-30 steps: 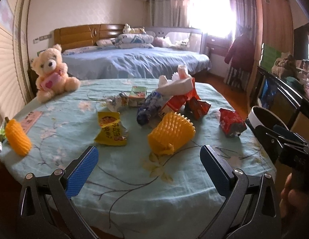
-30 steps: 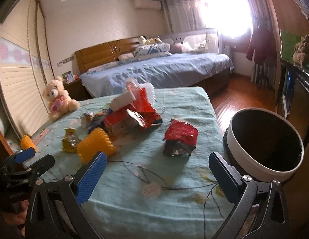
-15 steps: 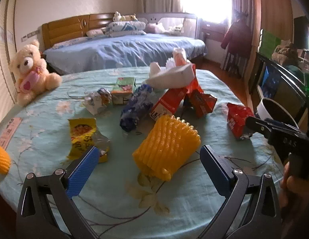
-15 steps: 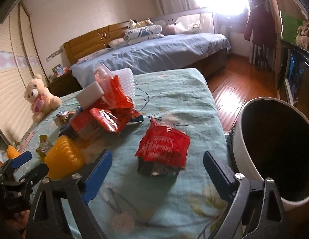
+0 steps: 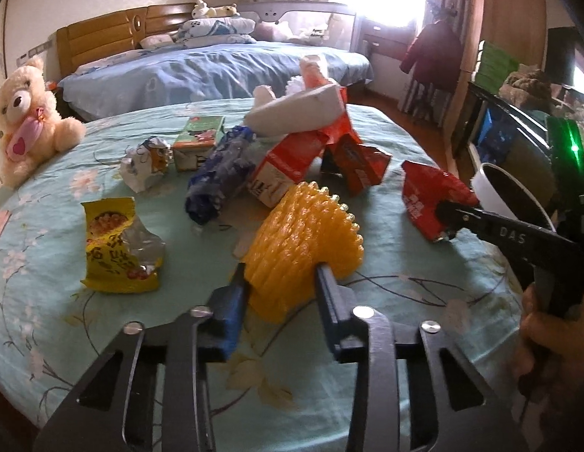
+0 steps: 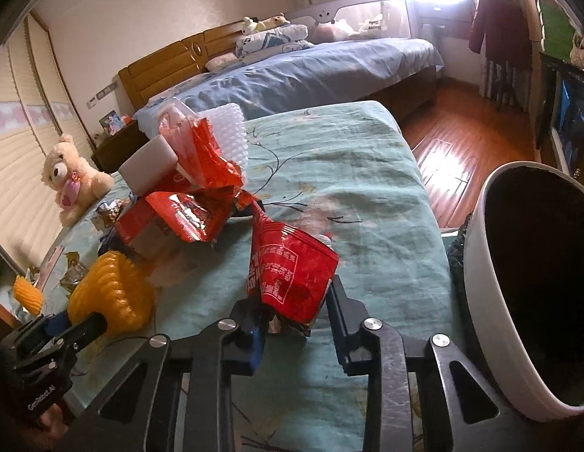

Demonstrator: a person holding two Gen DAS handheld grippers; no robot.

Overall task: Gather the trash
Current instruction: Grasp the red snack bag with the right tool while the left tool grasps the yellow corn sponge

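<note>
My left gripper is shut on a yellow foam fruit net that lies on the table. My right gripper is shut on a red snack bag near the table's right edge; the bag also shows in the left wrist view. A white trash bin with a dark inside stands just right of the table. More trash lies in a pile: red cartons and wrappers, a blue wrapper, a green carton, a yellow snack bag.
A teddy bear sits at the table's far left. Another yellow foam net lies at the left edge. A bed stands behind the table. Wooden floor lies to the right.
Both grippers moved forward and closed. The left one closed on the yellow foam net, the right one on the red snack bag.
</note>
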